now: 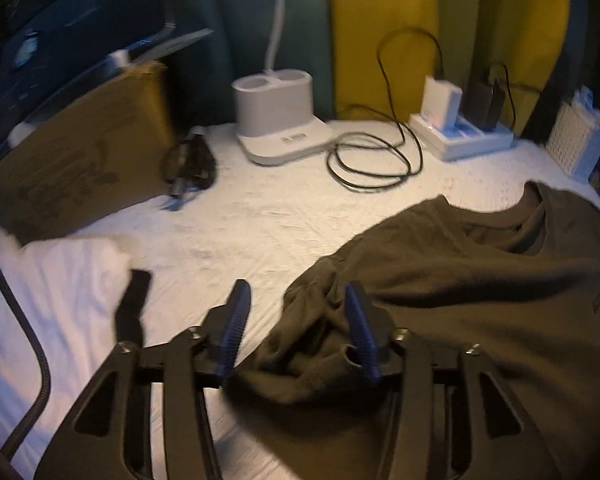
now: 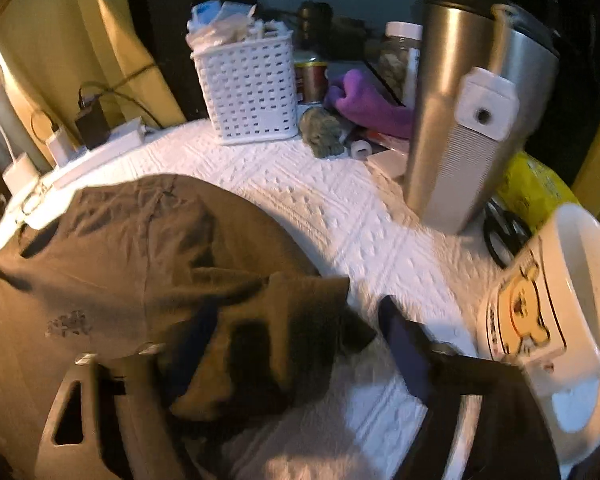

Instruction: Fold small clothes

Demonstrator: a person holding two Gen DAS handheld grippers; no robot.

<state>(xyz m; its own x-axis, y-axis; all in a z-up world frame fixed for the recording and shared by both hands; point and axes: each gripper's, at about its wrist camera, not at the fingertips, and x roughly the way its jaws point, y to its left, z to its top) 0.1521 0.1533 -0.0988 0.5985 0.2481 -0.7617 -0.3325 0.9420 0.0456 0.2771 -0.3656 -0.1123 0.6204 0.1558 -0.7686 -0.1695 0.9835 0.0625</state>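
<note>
A white quilted cloth (image 1: 236, 232) is being used as the work surface, w/ a dark olive T-shirt (image 1: 480, 288) being spread over its right part in the left view, neck hole toward the back, one sleeve bunched up at the near edge. A brown cardboard box (image 1: 80, 164) is being leaned at back left, a white lamp base (image 1: 278, 120) is being kept behind centre, and a black cable (image 1: 374, 160) is being left coiled beside it, near a white charger dock (image 1: 456, 136). In the right view, a steel tumbler (image 2: 468, 120) is being stood at back right, a white basket (image 2: 248, 92) behind centre, a purple cloth (image 2: 364, 100) between them, and a white bear-print mug (image 2: 540, 320) just beside the right finger. The left gripper (image 1: 300, 320) is being held apart, approx. half spread, w/ the bunched sleeve lying between its blue fingers (image 1: 234, 324); no squeeze on the fabric is being shown. The right gripper (image 2: 296, 348) is being held wide apart, w/ a shirt corner being draped over its left finger, pads not pressing it.
</note>
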